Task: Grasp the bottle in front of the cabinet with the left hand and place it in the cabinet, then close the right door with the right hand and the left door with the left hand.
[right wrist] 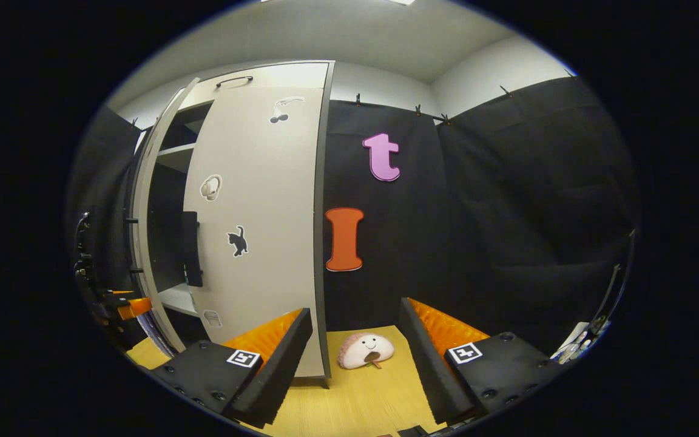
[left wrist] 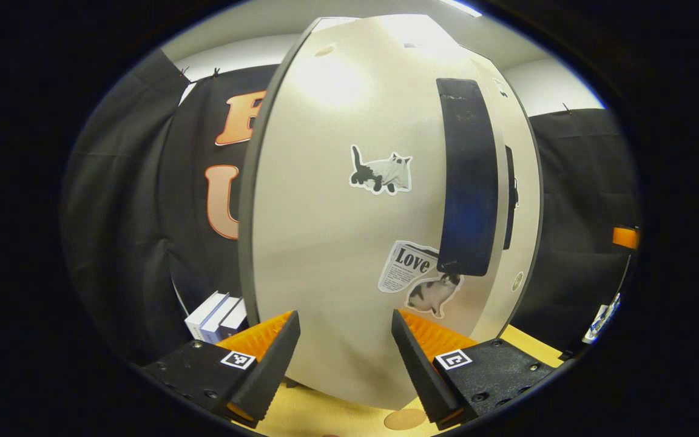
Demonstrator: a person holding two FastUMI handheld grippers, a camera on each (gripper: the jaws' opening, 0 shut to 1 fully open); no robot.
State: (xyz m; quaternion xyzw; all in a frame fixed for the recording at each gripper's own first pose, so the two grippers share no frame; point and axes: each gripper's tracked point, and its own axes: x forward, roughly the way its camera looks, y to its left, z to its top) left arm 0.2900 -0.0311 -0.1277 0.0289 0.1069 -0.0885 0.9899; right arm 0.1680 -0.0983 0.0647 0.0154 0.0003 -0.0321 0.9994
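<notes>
**Nearly shut: mind the left door's edge**

Now your left gripper (left wrist: 344, 349) faces the left door (left wrist: 349, 243), jaws wide, holding nothing. Right gripper (right wrist: 354, 352) likewise spread and empty beside the right door (right wrist: 258, 230). Smooth, flat, stickered panels: fingers could skid off. Bottle: can't tell where; the cabinet (right wrist: 167, 200) interior is dark.

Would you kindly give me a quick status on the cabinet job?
Both hand-held grippers open, empty: left, right. Left door right ahead of left gripper. Right door looks shut; left door ajar. Plush toy on table, beside cabinet.
</notes>
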